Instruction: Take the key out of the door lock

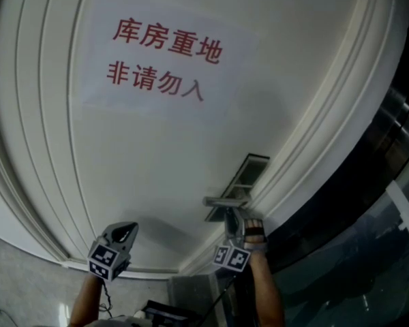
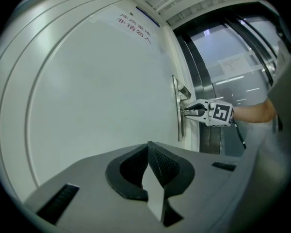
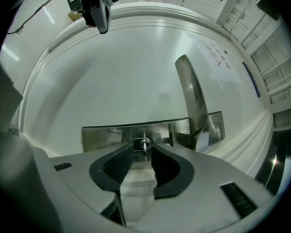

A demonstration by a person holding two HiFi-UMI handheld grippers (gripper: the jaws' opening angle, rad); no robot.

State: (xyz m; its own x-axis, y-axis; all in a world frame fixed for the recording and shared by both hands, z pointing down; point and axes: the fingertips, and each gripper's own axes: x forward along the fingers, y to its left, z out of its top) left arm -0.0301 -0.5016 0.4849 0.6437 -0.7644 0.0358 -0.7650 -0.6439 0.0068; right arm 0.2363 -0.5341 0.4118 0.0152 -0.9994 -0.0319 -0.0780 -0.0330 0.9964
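A small silver key (image 3: 144, 144) sticks out of the keyhole in the steel lock plate (image 3: 106, 135) on the white door (image 1: 157, 155). My right gripper (image 3: 141, 149) is open right at the lock, one jaw on each side of the key, neither pad pressing on it. From the head view, that gripper (image 1: 230, 218) sits just under the lever handle (image 1: 225, 201). My left gripper (image 2: 148, 147) is shut and holds nothing. It hangs away from the door at the lower left (image 1: 125, 230), well clear of the lock.
A lever handle (image 3: 191, 96) juts from the plate just right of the keyhole. A paper sign with red characters (image 1: 163, 60) is stuck higher on the door. Raised mouldings frame the panel, and dark glass and metal (image 1: 368, 203) lie beyond the door's right edge.
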